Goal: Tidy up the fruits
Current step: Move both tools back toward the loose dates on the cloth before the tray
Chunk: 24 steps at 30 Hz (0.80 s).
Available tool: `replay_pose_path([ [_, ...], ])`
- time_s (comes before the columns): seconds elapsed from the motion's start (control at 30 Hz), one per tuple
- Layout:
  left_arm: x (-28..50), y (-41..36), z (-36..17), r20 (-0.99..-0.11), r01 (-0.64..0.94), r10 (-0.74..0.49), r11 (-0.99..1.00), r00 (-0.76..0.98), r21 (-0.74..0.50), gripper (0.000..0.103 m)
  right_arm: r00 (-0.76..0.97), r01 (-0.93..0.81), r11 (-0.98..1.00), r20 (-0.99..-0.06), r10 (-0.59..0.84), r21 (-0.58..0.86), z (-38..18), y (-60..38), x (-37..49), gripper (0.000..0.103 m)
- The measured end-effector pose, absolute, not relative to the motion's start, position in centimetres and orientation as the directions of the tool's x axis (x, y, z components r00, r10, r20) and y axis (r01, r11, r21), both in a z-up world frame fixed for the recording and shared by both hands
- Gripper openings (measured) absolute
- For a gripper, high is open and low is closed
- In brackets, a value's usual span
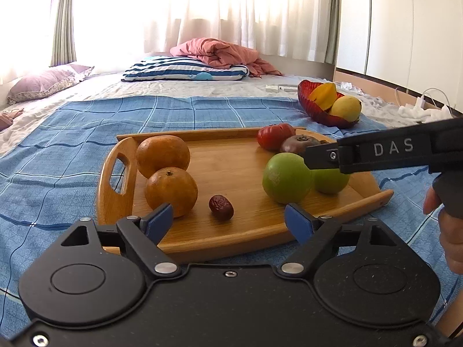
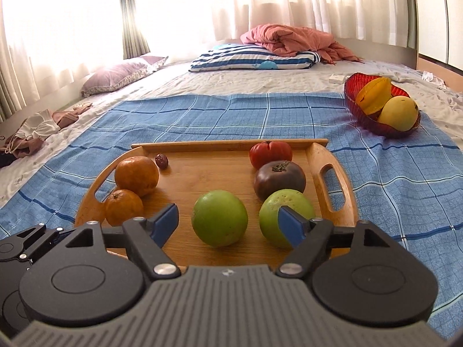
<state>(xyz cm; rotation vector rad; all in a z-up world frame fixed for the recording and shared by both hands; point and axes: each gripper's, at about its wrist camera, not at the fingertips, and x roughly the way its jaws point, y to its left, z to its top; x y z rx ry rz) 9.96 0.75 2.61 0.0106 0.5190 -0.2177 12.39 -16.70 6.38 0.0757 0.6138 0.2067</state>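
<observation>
A wooden tray (image 2: 202, 179) lies on the blue checked cloth. It holds two oranges (image 1: 170, 190) at its left, a small red date (image 1: 221, 206), two green fruits (image 2: 220, 221), a red tomato (image 2: 270, 150) and a dark tomato (image 2: 279, 180). My left gripper (image 1: 228, 217) stands open at the tray's near edge, the date just beyond the gap and the nearer orange by its left pad. My right gripper (image 2: 228, 218) is open too, one green fruit lying beyond the gap and the other green fruit (image 2: 277, 208) behind its right pad. Neither holds anything.
A red glass bowl (image 2: 351, 86) with a yellow starfruit and a mango sits on the bed at the back right. Pillows, a pink blanket (image 2: 289, 39) and loose clothes lie further off. A person's hand (image 1: 451, 231) holds the right gripper's handle.
</observation>
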Motion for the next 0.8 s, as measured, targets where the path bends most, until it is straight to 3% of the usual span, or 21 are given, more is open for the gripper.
replay_pose_path([
  [0.33,7.7,2.7,3.1,-0.434,0.159,-0.154,0.987,0.888,-0.027,0.096,0.873,-0.119,0.984,-0.458,0.166,0.129,4.6,-17.0,7.8,0.09],
  [0.8,5.6,5.6,1.3,-0.431,0.077,-0.075,0.997,0.899,-0.013,0.1,0.911,-0.168,0.983,-0.369,0.181,0.068,2.1,-15.1,4.1,0.098],
])
